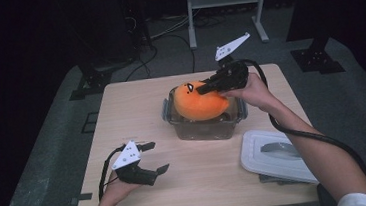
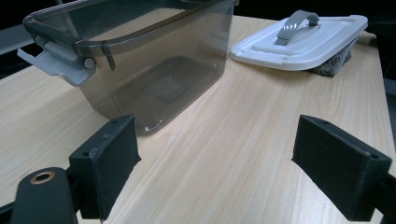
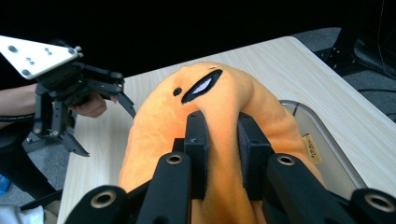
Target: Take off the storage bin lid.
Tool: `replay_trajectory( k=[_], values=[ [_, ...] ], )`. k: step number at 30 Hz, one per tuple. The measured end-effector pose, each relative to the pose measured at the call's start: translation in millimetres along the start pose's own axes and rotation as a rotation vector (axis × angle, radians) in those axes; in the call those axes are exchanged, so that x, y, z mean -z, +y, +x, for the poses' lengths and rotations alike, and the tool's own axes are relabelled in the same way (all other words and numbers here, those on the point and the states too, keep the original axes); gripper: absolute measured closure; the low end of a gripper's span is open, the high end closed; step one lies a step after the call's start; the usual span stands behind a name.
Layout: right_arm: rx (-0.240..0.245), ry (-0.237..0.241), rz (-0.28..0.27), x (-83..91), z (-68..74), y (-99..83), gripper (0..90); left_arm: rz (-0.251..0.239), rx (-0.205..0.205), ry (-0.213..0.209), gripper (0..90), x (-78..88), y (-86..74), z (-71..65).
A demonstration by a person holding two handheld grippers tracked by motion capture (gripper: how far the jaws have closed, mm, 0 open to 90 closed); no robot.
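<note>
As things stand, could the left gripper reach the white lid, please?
Probably yes: the left gripper is open and holds nothing, and bare table lies between it and the white lid. The container stands farther back, out of that path.

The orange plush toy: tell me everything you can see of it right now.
The orange plush toy is soft, rounded and fuzzy, with a small black eye and a black-edged mouth slit. It sits partly inside the clear plastic container, bulging above the rim. The right tool is shut on a fold of its fabric. A small tag shows at its side.
</note>
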State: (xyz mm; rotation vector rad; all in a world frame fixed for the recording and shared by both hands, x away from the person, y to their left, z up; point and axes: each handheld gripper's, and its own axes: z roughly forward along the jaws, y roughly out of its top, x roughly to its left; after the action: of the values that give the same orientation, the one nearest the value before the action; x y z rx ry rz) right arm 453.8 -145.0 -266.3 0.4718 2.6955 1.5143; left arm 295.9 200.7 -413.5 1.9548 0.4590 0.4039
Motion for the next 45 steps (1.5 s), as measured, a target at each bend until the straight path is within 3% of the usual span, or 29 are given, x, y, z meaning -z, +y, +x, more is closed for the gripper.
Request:
replay_trajectory(
  k=[18, 45],
  values=[
    [-0.024, -0.036, 0.016, -10.3, -22.4, -12.8, 76.5, -0.004, 0.002, -0.005, 13.1, 0.4, 0.6, -0.9],
    [-0.054, -0.057, 0.074, -29.2, -40.7, -31.8, 76.2, -0.005, 0.007, -0.008, 13.1, 0.1, -0.1, -0.8]
  ],
)
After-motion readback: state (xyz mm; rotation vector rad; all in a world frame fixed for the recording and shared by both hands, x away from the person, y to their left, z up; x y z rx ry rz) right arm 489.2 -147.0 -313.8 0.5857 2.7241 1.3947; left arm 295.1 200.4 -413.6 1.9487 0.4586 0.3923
